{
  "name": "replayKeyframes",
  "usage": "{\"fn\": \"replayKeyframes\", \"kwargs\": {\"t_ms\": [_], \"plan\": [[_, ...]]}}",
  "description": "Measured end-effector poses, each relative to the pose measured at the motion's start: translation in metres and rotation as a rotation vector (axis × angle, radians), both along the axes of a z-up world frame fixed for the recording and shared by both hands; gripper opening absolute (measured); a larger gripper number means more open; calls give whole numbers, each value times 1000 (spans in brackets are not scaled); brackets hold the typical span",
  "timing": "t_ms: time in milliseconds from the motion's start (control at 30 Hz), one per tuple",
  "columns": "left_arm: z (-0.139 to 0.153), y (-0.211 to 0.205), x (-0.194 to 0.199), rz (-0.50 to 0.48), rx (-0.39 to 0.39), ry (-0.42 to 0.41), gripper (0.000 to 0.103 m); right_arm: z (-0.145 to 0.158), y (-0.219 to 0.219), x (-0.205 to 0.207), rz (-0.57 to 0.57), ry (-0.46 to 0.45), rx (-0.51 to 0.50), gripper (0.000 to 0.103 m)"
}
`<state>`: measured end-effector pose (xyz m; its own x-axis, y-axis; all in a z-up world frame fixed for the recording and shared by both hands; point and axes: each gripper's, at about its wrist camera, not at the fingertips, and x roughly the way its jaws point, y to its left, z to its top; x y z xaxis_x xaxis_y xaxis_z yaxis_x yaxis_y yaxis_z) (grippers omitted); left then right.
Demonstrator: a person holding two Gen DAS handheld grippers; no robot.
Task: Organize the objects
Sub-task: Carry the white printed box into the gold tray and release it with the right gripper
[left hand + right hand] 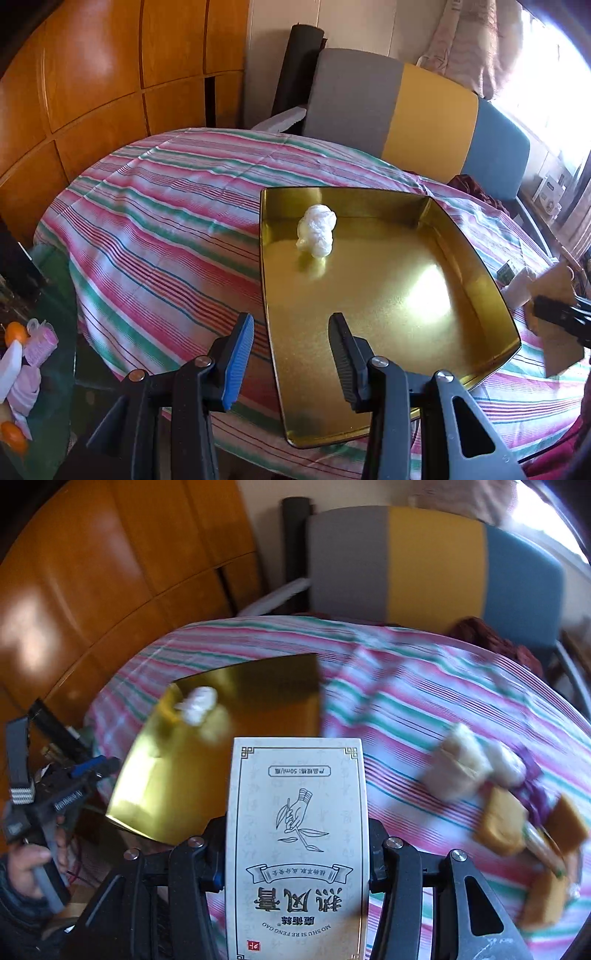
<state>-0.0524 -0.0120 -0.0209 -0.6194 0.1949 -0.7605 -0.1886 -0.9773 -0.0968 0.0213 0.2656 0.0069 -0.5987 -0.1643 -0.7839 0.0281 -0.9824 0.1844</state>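
Worktop: round worktop point(155, 221) under a striped cloth, wooden cabinets point(92, 74) at 10 o'clock, a grey, yellow and blue chair point(406, 110) at 1 o'clock.
Tray: gold tray point(388, 295) lies on the cloth, centre-right in the left wrist view.
Wad: white crumpled wad point(317, 230) sits inside the tray toward its far left corner.
Left tool: left tool point(291, 354) is spread wide and holds nothing, straddling the tray's near left edge.
Right tool: right tool point(295, 849) pinches a white printed box point(297, 830) above the tray's near edge.
Pile: blurred pile of small packets point(509, 812) at 3 o'clock on the cloth in the right wrist view.
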Motion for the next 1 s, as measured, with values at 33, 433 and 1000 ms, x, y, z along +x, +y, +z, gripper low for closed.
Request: {"fn": "replayKeyframes", "kwargs": {"t_ms": [33,433,1000], "plan": [[1,-1,1,2,-1,4,42,0,-10,-7,17,-9,-3,52],[-8,-32,1,49,23,-19,42,-51,-102,-96,98,-183,-72,52],[-25,-59,-11,107,111,-87,42,-87,-143,-188,6,-315,-356,61]]}}
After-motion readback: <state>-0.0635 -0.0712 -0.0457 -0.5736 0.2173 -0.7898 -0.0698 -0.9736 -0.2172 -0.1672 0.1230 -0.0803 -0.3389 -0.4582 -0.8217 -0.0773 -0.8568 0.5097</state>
